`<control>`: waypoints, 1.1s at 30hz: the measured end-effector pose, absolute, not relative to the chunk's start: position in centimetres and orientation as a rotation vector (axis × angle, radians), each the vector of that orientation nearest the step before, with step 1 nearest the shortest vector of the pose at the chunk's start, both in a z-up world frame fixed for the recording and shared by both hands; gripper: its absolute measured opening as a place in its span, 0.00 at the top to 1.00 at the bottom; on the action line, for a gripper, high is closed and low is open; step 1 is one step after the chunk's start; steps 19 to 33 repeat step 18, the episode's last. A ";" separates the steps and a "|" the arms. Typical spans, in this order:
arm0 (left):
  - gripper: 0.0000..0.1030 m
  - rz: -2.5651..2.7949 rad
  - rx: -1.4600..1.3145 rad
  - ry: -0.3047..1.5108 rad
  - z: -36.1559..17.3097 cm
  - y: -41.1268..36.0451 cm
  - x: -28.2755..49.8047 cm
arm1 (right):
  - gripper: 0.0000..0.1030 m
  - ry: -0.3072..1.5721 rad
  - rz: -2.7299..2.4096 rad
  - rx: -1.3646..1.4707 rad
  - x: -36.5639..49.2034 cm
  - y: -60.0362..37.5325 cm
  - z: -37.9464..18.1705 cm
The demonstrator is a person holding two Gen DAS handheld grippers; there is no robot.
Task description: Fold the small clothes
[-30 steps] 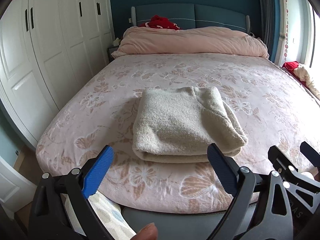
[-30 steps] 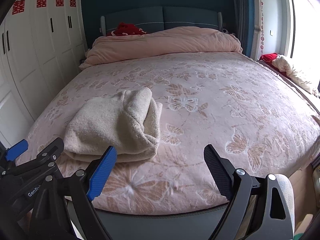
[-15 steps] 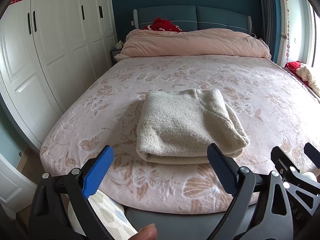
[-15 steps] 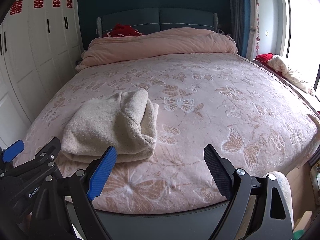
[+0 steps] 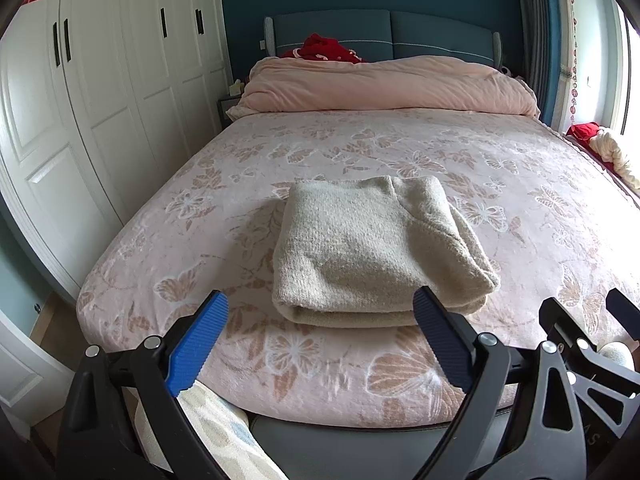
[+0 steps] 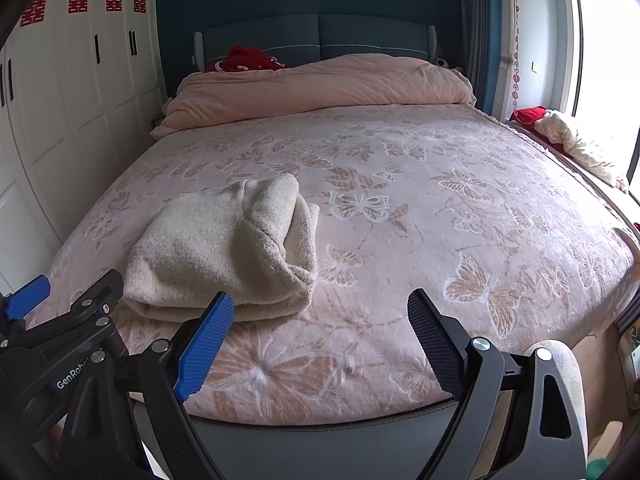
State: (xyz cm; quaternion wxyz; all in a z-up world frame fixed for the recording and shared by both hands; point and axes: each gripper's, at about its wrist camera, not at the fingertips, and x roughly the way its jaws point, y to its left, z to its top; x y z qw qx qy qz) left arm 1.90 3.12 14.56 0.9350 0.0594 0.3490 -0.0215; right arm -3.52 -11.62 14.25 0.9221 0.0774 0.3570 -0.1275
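Sweater point(image 5: 376, 248): folded, lying on bed point(image 5: 520, 184) near foot edge, long axis running away toward headboard. Sitting dead ahead of left tongs point(image 5: 320, 344), ahead-left of right tongs point(image 6: 320, 344); left nearer. Both tongs gaping wide, gripping nothing.
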 end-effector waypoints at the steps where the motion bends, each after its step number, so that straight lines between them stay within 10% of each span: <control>1: 0.11 -0.044 0.122 0.709 14.5 3.2 1.9 | 0.16 0.733 -0.260 0.158 -3.5 -11.8 14.2; 33: 0.16 -0.041 0.109 0.732 14.0 3.5 2.4 | 0.16 0.737 -0.288 0.156 -3.3 -9.9 14.4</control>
